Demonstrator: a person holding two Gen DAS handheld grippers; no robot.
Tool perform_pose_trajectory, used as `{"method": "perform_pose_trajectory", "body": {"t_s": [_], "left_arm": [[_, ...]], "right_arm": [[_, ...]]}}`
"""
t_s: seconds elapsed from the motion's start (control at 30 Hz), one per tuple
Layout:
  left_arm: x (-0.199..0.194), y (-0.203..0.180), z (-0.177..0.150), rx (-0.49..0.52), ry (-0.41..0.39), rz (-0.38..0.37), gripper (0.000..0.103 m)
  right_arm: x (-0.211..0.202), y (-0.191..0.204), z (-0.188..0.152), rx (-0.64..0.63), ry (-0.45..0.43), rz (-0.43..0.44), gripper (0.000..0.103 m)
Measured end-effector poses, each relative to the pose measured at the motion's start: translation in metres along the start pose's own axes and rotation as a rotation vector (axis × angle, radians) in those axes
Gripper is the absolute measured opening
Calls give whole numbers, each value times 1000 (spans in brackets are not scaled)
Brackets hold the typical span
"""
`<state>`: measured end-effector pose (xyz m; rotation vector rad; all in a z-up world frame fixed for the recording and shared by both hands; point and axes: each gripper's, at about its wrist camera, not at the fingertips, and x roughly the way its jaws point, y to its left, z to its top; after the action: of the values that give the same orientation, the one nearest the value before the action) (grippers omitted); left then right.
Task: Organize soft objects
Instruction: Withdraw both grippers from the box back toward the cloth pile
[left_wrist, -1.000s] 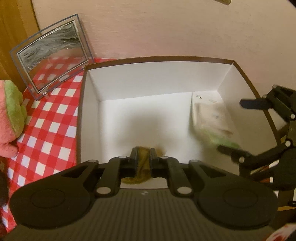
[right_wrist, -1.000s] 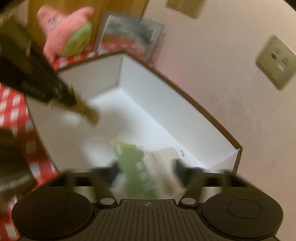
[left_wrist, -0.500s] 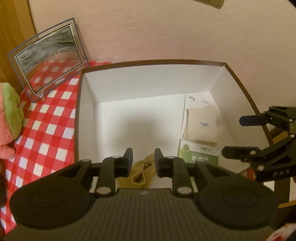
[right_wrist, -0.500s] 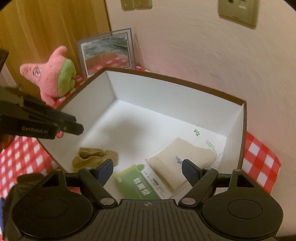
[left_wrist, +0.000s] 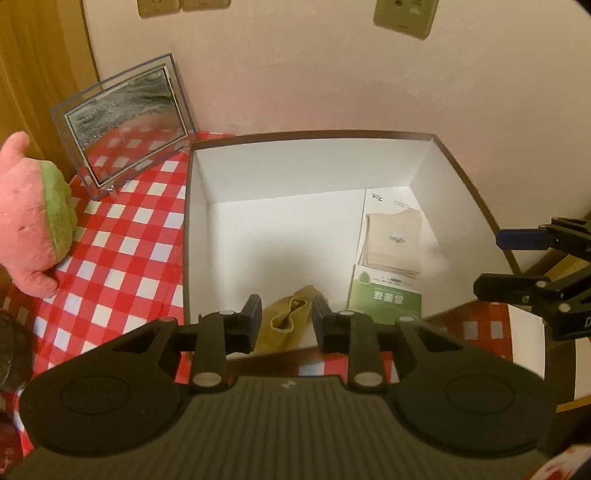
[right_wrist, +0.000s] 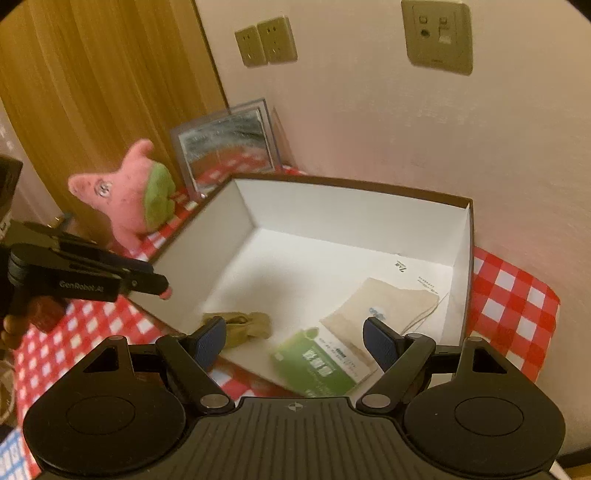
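A white box with a brown rim stands against the wall. A crumpled tan sock lies on its floor by the near wall. A flat pack of beige socks with a green label lies along the box's right side. My left gripper hovers above the tan sock. Its jaws are opening and its pads are clear of the sock. My right gripper stands open above the pack, holding nothing.
A pink and green plush star sits on the red-checked cloth left of the box. A clear picture frame leans on the wall behind it. The wall rises close behind the box.
The left gripper has let go of the tan sock, spread its jaws, and risen back from the box. The right gripper has left the pack in the box, rolled level and pulled back.
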<state>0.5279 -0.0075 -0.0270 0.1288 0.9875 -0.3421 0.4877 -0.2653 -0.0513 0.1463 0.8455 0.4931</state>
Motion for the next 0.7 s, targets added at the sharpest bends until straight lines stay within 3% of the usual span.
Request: {"method": "perform_pose_trajectory", "body": {"t_s": [0.7], "left_arm": [[-105,-17,-94,-26,-48,24,32]], "right_arm": [[-104,57,-73,57,-101,32,81]]}}
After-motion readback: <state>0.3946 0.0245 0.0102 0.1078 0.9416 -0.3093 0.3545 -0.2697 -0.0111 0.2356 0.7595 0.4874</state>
